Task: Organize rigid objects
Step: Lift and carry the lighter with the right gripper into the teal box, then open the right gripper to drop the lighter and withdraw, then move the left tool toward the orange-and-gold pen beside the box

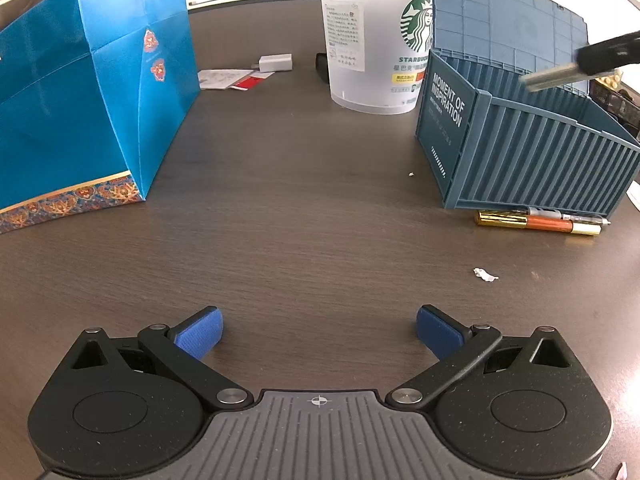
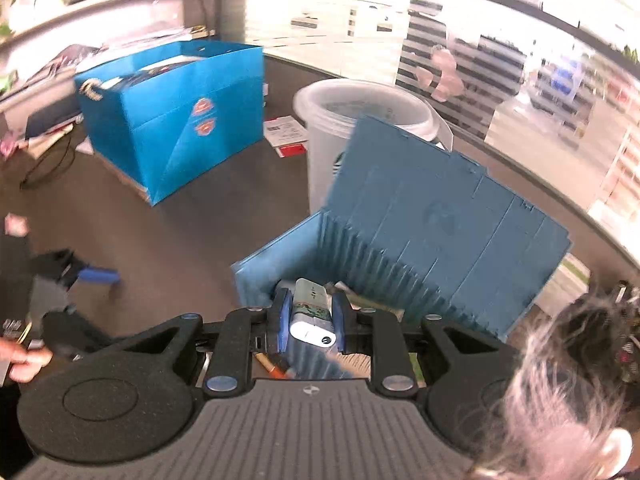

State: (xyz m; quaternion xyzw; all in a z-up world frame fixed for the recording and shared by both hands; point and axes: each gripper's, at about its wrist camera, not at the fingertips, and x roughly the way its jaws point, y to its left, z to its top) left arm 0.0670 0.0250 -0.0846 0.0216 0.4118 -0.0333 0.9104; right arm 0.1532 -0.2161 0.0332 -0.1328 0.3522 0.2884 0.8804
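While our right gripper (image 2: pixel 309 322) hangs over the open container box (image 2: pixel 404 240), its jaws are clenched on a small white device (image 2: pixel 312 320), whose long axis runs along the fingers, pointing away from the camera and down into the box. Its near end is rounded and carries a small dark mark that we cannot read; the far end shows pale green print, too blurred to make out. Beneath it, inside the box, lie several items, largely hidden by the jaws, among them an orange-tipped stick.

Our left gripper (image 1: pixel 319 332) sits low over the brown surface (image 1: pixel 300 220), jaws released and wide apart with nothing between them. From this view the container box (image 1: pixel 520 160) stands at the right, its lid raised, with "MOMENT OF INSPIRATION" on its near end wall. A blurred dark and silver object (image 1: pixel 580 64) crosses above it, cut off by the frame edge. Just beside the box's near wall lie a gold-and-orange pen (image 1: pixel 536 222) and a grey pen (image 1: pixel 568 215), both pointing left to right. Behind the box stands a frosted Starbucks cup (image 1: pixel 372 40) bearing a printed label in small characters. A blue paper bag (image 1: pixel 92 112) stands far left, with a white charger (image 1: pixel 275 63) and papers (image 1: pixel 232 79) beyond.
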